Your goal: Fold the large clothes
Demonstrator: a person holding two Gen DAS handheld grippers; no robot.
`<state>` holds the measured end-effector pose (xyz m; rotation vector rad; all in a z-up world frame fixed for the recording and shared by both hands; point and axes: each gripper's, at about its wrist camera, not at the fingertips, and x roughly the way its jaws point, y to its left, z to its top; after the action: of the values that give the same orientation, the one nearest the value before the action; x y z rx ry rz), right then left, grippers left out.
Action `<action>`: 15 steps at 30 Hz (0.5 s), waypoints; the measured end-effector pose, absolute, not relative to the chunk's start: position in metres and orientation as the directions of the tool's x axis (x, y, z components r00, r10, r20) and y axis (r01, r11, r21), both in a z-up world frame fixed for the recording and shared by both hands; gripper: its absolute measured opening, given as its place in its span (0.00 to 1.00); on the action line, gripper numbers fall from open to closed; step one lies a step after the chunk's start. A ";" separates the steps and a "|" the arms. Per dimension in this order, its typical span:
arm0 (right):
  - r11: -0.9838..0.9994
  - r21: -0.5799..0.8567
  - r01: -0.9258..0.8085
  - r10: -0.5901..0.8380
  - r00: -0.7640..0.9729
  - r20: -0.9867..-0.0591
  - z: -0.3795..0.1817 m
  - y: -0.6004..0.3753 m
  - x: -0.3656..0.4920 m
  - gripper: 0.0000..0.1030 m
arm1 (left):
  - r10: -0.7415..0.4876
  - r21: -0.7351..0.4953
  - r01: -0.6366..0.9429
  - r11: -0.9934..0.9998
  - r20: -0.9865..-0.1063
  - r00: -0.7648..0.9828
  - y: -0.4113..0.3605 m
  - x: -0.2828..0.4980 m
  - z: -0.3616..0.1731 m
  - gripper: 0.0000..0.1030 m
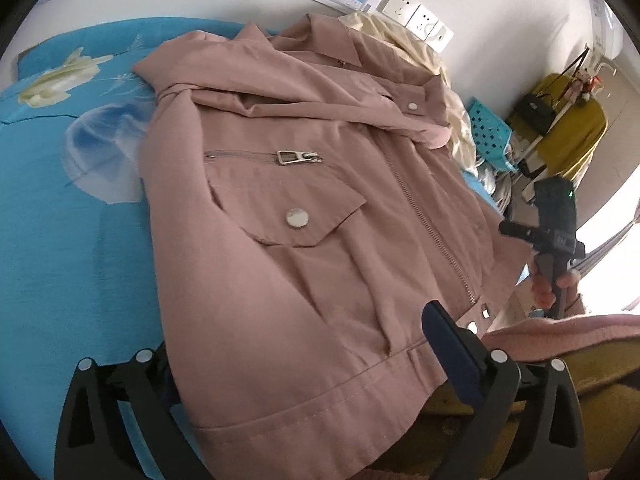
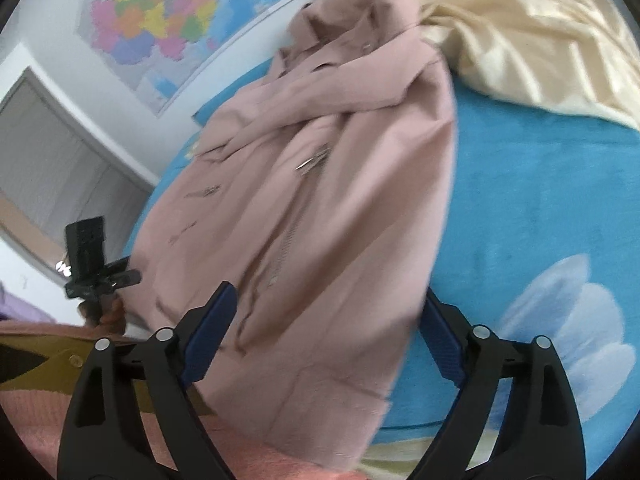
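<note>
A dusty pink zip jacket (image 1: 312,208) lies front up on a blue floral bedsheet (image 1: 72,232), collar toward the wall. In the left wrist view my left gripper (image 1: 304,352) is open, its fingers astride the jacket's hem corner; the left finger is hidden under the cloth. In the right wrist view the same jacket (image 2: 320,216) lies ahead, and my right gripper (image 2: 328,340) is open, fingers astride the other hem corner. Each gripper also shows in the other's view: the right one (image 1: 552,224) and the left one (image 2: 96,268).
A cream cloth (image 2: 532,28) lies crumpled past the jacket's collar. A wall map (image 2: 160,20) and wall sockets (image 1: 420,16) are behind the bed. A turquoise basket (image 1: 488,128) and a yellow garment (image 1: 576,136) stand beside the bed.
</note>
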<state>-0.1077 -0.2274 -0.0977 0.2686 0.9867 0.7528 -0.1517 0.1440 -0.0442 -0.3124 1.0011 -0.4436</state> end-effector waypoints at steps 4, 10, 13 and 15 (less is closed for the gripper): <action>0.681 0.573 -0.455 0.722 0.289 -0.629 -0.101 -0.219 -0.108 0.31 | -0.478 -0.473 0.138 0.870 -0.742 0.471 0.146 -0.142 -0.048 0.26; 0.558 0.652 -0.513 0.826 0.272 -0.493 -0.078 -0.218 -0.124 0.08 | -0.454 -0.482 0.098 0.871 -0.710 0.539 0.160 -0.150 -0.028 0.04; 0.519 0.646 -0.560 0.853 0.299 -0.427 -0.051 -0.221 -0.140 0.08 | -0.449 -0.484 0.124 0.866 -0.645 0.618 0.174 -0.168 0.005 0.04; 0.480 0.648 -0.591 0.877 0.297 -0.378 -0.036 -0.226 -0.151 0.08 | -0.461 -0.495 0.141 0.857 -0.615 0.640 0.181 -0.176 0.019 0.03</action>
<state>-0.1507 -0.2261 -0.0363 0.4274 0.7804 1.0151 -0.1763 0.1814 0.0192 -0.4283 0.8092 -0.3553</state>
